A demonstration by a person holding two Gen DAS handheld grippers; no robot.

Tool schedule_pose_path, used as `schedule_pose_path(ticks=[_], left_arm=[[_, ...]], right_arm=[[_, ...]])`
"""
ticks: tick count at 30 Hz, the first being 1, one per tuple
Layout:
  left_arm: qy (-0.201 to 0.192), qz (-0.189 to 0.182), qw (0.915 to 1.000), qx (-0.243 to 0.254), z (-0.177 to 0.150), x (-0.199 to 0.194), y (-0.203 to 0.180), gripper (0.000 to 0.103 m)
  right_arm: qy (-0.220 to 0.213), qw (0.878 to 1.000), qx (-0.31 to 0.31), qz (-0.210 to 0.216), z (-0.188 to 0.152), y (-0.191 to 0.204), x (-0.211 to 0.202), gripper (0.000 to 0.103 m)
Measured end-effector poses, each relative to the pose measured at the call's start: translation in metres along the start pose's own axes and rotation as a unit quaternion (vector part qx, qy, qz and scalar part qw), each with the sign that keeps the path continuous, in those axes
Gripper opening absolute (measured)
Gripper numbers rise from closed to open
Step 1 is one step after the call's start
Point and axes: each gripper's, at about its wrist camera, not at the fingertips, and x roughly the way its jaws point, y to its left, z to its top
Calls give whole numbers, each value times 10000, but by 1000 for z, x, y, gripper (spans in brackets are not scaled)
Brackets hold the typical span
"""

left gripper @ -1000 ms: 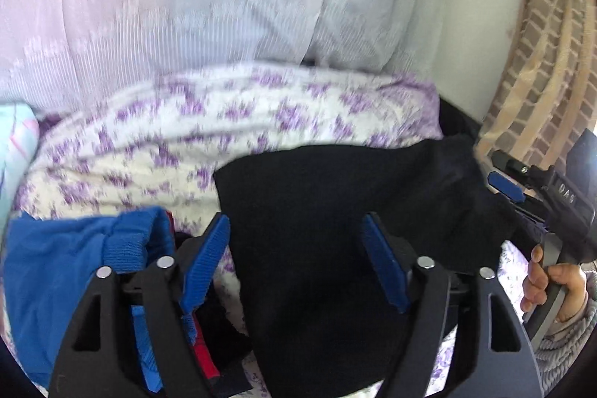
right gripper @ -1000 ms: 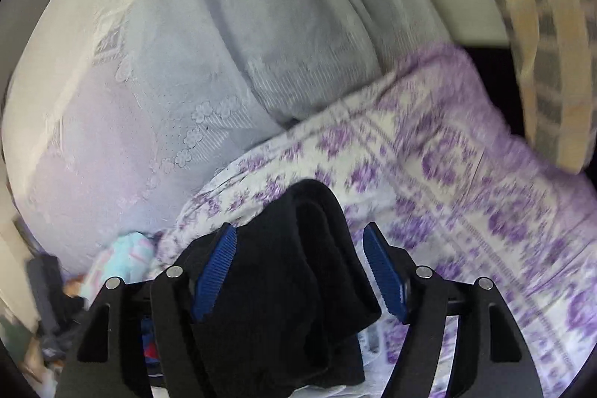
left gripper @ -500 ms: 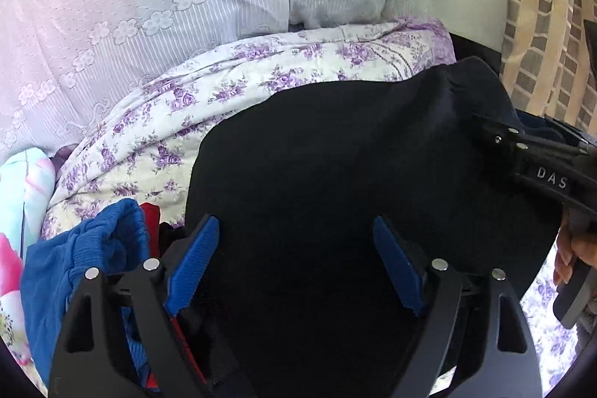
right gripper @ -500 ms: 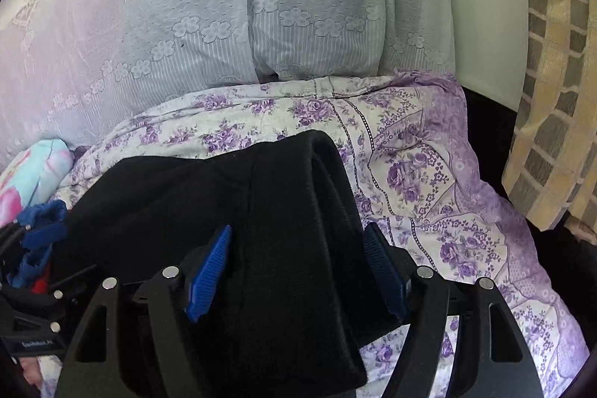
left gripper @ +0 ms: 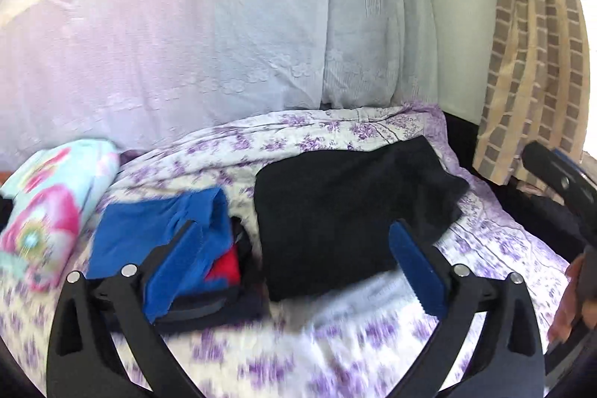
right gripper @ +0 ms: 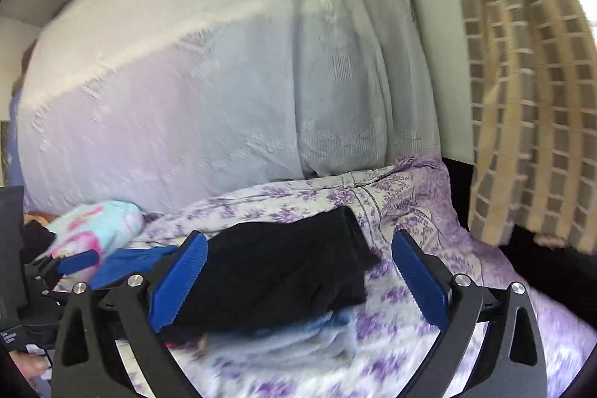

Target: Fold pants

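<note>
On a bed spread with a lilac-flowered sheet (left gripper: 335, 342), we hold both tools clear of the cloth: the left gripper (left gripper: 294, 267) stands with its blue-padded fingers (left gripper: 416, 271) spread wide and nothing between them, and the right gripper (right gripper: 298, 280) is likewise released, its pads (right gripper: 419, 280) parted and empty. The black pants (left gripper: 347, 211) lie folded into a thick, roughly square bundle just ahead of the left fingers and a little toward the right-hand finger; from the right wrist view the same black pants (right gripper: 283, 278) sit directly beyond the fingertips, their layered edge nearest the left-hand pad. To the outside of the left-hand finger rests a blue garment (left gripper: 156, 230) with a scrap of red fabric (left gripper: 225, 265) beside it, touching or nearly touching the pants, and farther out a rolled floral cloth (left gripper: 48, 207). Pale pillows (left gripper: 224, 43) rise beyond the fingertips, a checked curtain (right gripper: 522, 99) hangs off the right-hand finger. We judge the fold essentially made; to finish well, we would press the bundle flat with open fingers, square the loose corner farthest from us, and keep the pads from snagging the neighbouring blue garment. Motion blur hides the near hem, so its neatness we cannot tell.
</note>
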Motion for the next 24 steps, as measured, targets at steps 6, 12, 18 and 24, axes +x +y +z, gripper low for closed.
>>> schedule_pose_path(ticks=[6,12,18,24], left_arm=[[-289,720,9962,-400,-66,-55,5,98],[-195,1289,9907,-377,-81,-38,3,98],[-57,1231,9924,-25,-95,-9,-9,98],[100,1030,9945,139,-98,0,-11,98]], right_arm=[[-369,9972,438,-475,-63,17,-57,100],[-118,9958,183,-884,-79,27,-33,100],[28,9961,309,-820,-111,14,-13,100],[476,9952,-23,-854,-119,14,-2,100]])
